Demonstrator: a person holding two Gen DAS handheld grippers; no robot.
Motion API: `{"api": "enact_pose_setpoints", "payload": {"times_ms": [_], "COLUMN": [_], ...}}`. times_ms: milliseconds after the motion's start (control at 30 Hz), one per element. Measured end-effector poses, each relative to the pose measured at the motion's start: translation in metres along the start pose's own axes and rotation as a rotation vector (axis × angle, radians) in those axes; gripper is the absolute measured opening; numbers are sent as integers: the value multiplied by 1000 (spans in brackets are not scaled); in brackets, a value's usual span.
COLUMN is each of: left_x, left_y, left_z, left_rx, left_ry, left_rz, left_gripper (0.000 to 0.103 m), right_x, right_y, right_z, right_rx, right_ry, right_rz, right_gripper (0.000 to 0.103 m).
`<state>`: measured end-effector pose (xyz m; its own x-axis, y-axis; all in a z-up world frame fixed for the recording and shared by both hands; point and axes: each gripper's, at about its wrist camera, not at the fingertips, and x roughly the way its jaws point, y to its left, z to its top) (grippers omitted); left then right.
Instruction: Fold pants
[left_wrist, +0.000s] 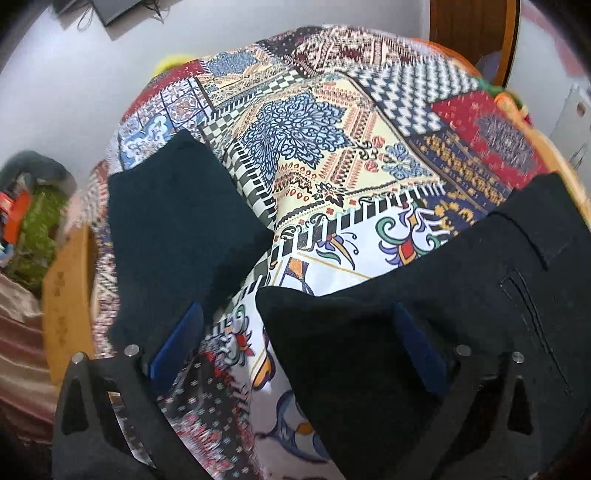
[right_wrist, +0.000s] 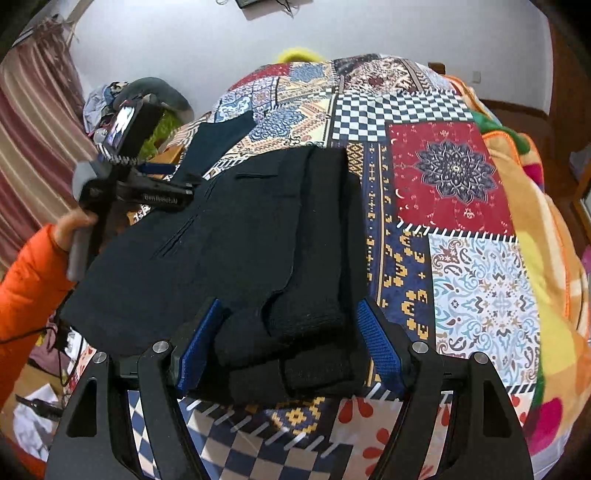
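Black knit pants partly folded on bright patchwork bed cover, one leg end loose at 10 o'clock. Left gripper wide open, empty. Right gripper around folded end, grip unclear. More folding left

Folded black pants cover the near left part of the bed, with a dark folded cloth beyond them. The patterned bedspread to their right and farther back lies bare. The left tool and an orange sleeve crowd the left edge.
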<state>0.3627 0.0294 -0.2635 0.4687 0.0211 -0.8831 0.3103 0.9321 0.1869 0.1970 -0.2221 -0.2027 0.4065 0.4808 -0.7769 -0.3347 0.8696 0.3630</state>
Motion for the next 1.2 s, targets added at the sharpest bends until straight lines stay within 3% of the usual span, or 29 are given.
{"api": "enact_pose_setpoints", "payload": {"times_ms": [100,233,367,533,633,833,867,933,1200], "left_x": [-1,-14,-34,-69,-88,-113,-115,-119,-123], "left_y": [12,19,31,22,9,-12,-15,-21,-3], "left_z": [-11,-32,-67,-118,-147,-169,-169,-170,-195], "left_rx": [-41,-91,-203,-223,-263,-335,-330,-311,-316], "left_ry": [4,1,48,59,53,3,-7,-32,-60], "left_rz": [-8,39,69,112,85,29,38,51,52], "left_gripper": [103,103,103,103,103,103,103,103,103], "right_x": [-1,-6,-18,-34,-39,-37,-35,-30,-21], "right_y": [0,4,7,22,35,52,51,46,51], "right_z": [5,11,16,11,2,-22,-25,-28,-33], "right_rx": [-8,-35,-26,-57,-94,-149,-147,-147,-275], "right_ry": [-1,-18,-47,-76,-73,-38,-34,-22,-39], "right_rz": [-3,-56,-43,-13,0,37,28,19,-66], "right_gripper": [73,73,73,73,73,73,72,60,59]}}
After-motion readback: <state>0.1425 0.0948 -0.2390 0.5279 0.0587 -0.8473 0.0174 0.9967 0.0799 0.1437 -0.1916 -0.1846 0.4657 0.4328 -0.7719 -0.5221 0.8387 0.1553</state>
